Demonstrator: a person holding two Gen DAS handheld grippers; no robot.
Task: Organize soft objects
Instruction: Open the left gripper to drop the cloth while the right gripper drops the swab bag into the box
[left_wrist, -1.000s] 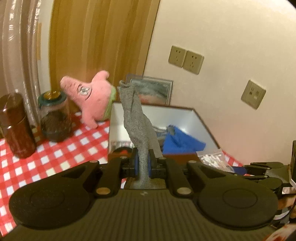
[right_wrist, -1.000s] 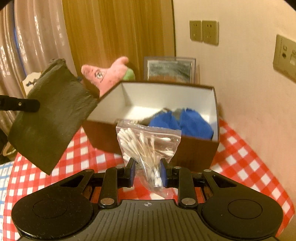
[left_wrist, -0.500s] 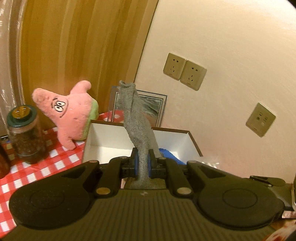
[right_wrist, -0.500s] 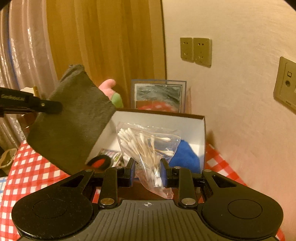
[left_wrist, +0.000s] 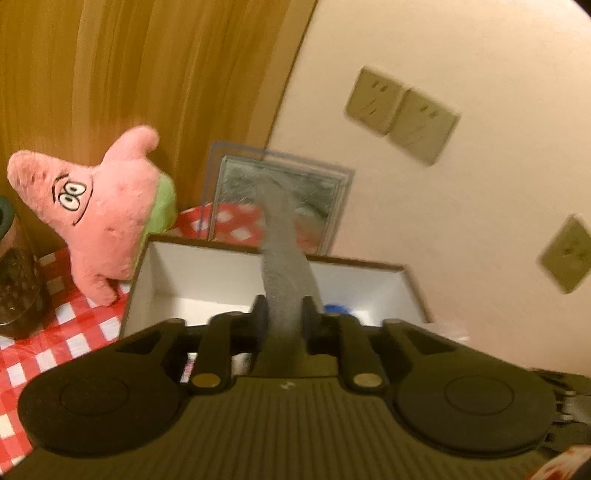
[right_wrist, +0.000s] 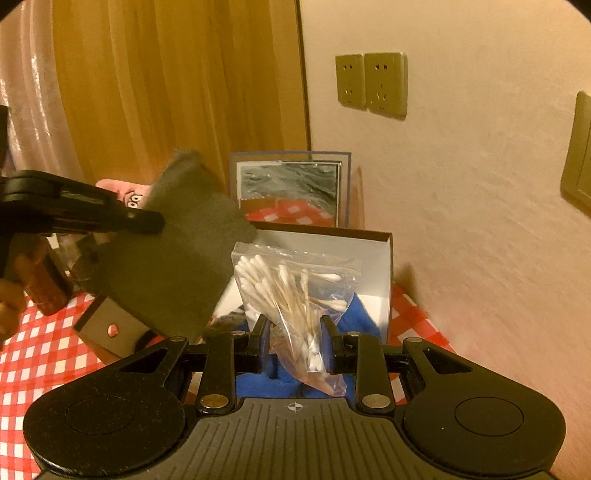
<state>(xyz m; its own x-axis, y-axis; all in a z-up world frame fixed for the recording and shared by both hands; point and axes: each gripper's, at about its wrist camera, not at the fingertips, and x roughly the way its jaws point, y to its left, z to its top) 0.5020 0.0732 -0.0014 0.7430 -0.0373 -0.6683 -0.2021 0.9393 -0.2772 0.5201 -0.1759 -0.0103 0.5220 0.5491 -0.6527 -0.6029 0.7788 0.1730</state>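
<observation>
Cloth (left_wrist: 284, 266) is now hanging over the box (left_wrist: 207, 273) as we are loosening our left gripper (left_wrist: 282, 317), its jaws having just been opening around it. Our right gripper (right_wrist: 293, 332) is staying clamped on the swab bag (right_wrist: 291, 291) above the box, next to drop.

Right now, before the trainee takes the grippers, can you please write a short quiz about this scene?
1. True or false: the right gripper is shut on a bag of cotton swabs.
2. Which colour is the cloth lying inside the open box? A red, B blue, C yellow.
3. In the left wrist view, which soft toy stands on the checked tablecloth to the left of the box?

Key
1. True.
2. B: a blue cloth.
3. The pink star plush.
</observation>
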